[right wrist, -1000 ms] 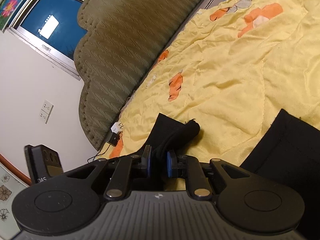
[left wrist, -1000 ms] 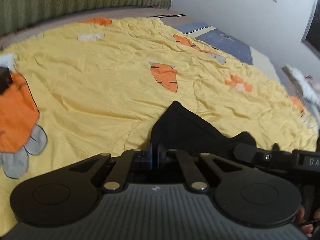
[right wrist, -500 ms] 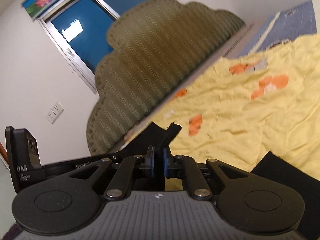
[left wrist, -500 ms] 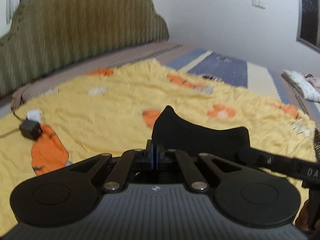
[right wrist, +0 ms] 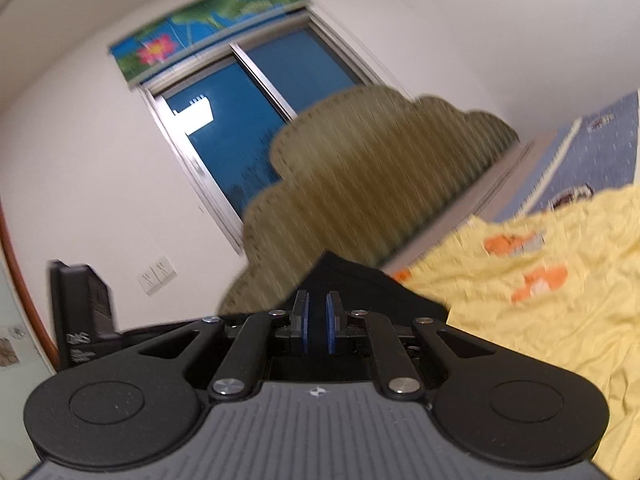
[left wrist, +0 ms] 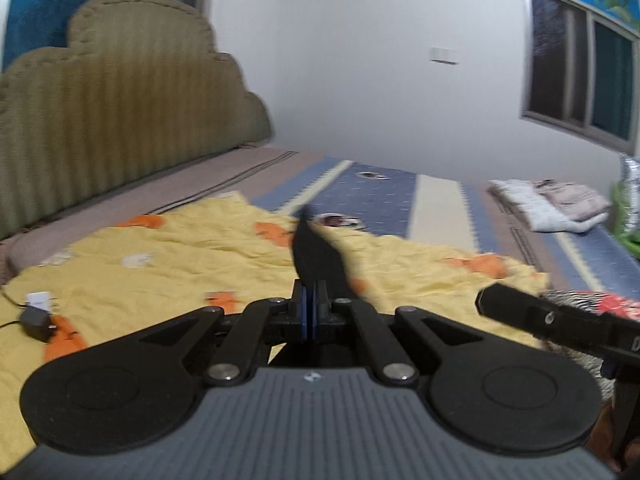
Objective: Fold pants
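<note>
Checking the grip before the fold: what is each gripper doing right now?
Left gripper: shut on the black pants.
Right gripper: shut on the black pants.

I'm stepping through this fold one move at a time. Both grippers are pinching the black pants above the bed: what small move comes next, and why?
Probably carry both grips forward together and lower the fabric onto the yellow quilt. The left gripper and the right gripper are each shut on the black pants, held up off the bedding, so the raised edge seems ready to be laid over.
</note>
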Available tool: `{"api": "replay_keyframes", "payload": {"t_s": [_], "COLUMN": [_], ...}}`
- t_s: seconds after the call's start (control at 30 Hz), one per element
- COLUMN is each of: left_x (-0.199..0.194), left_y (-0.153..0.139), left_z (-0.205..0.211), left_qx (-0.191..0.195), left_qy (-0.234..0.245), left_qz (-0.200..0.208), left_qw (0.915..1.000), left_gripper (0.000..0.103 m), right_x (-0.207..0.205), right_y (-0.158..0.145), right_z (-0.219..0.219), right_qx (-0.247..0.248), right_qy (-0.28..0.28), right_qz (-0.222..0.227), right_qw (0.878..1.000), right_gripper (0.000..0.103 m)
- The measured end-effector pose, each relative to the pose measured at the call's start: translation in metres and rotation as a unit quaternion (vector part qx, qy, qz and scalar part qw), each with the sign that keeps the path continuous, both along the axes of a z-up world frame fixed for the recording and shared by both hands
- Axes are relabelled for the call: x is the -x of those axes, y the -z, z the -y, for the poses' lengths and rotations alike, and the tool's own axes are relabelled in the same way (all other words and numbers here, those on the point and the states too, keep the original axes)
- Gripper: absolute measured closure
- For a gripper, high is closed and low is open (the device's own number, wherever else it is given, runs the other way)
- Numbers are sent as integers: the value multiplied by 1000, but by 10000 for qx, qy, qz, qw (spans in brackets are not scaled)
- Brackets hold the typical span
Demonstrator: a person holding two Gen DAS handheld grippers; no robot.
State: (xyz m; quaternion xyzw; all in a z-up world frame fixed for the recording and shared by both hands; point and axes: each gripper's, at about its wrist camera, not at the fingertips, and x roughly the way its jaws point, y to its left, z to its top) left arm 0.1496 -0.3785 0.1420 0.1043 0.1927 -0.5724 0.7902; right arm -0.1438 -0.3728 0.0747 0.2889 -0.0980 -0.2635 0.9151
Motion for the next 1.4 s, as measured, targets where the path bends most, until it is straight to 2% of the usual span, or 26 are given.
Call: {"api": "replay_keyframes", "payload": {"t_s": [0.1,0.17,0.23,0.27,0.3,0.33,0.37,0.4,0.47,0.53,0.63,0.7,0.77,0.93,0.97,1.0,1.03,1.07,1.1,1.17,1.23,1.3,1.33,1.4], "left_x": [15,19,18,17,18,19,19,21,23,24,26,26,28,36,36,36,35,33,32,32,35,43,44,47], "left_y": [-1,4,11,15,18,19,20,18,15,11,5,2,0,-3,-3,-4,-4,-5,-6,-11,-16,-20,-19,-10], "left_z": [9,14,18,17,15,12,7,2,-6,-14,-26,-34,-38,-47,-48,-49,-50,-50,-50,-51,-50,-44,-40,-26], "left_qx": [-54,-100,-151,-163,-162,-140,-106,-75,-25,8,98,156,194,164,151,136,122,126,153,247,302,324,334,215], "left_qy": [145,184,219,241,263,305,353,390,458,495,558,571,624,686,658,616,564,501,423,341,460,505,576,667], "left_qz": [97,80,-31,-83,-102,-118,-152,-186,-236,-254,-312,-353,-406,-209,-172,-137,-127,-112,-59,16,131,417,411,327], "left_qw": [9998,9997,9996,9995,9995,9994,9992,9990,9987,9985,9979,9976,9970,9973,9976,9979,9983,9986,9990,9991,9984,9973,9969,9970], "left_gripper": [101,101,101,101,101,101,101,101,101,101,101,101,101,101,101,101,101,101,101,101,101,101,101,101], "right_x": [17,23,25,26,24,22,22,25,27,24,18,11,4,-15,-17,-18,-18,-15,-8,6,21,30,36,45], "right_y": [-12,-14,-1,10,25,41,59,78,98,109,120,120,121,123,120,116,111,105,100,84,58,40,30,14], "right_z": [-15,-18,-9,-3,7,19,30,40,53,65,77,83,88,102,101,98,91,84,77,65,48,38,31,17], "right_qx": [112,110,-204,-407,-668,-956,-1296,-1656,-1969,-2101,-2219,-2022,-1895,-2060,-2115,-2079,-1981,-1981,-2104,-2065,-1755,-1748,-1581,-1178], "right_qy": [79,-3,-178,-314,-452,-533,-548,-526,-814,-1149,-1219,-1065,-1139,-1839,-2062,-2212,-2211,-2135,-2086,-2145,-2059,-2211,-2225,-1824], "right_qz": [84,-67,-228,-253,-358,-471,-461,-273,138,542,923,810,807,1245,1321,1322,1233,1192,1368,1621,1541,1720,1746,1416], "right_qw": [9999,9999,9994,9984,9961,9929,9890,9844,9769,9694,9630,9702,9719,9530,9462,9436,9469,9492,9453,9408,9503,9439,9460,9658], "right_gripper": [94,94,91,85,63,32,20,15,15,1,0,0,0,0,5,30,69,81,88,91,92,92,92,92]}}
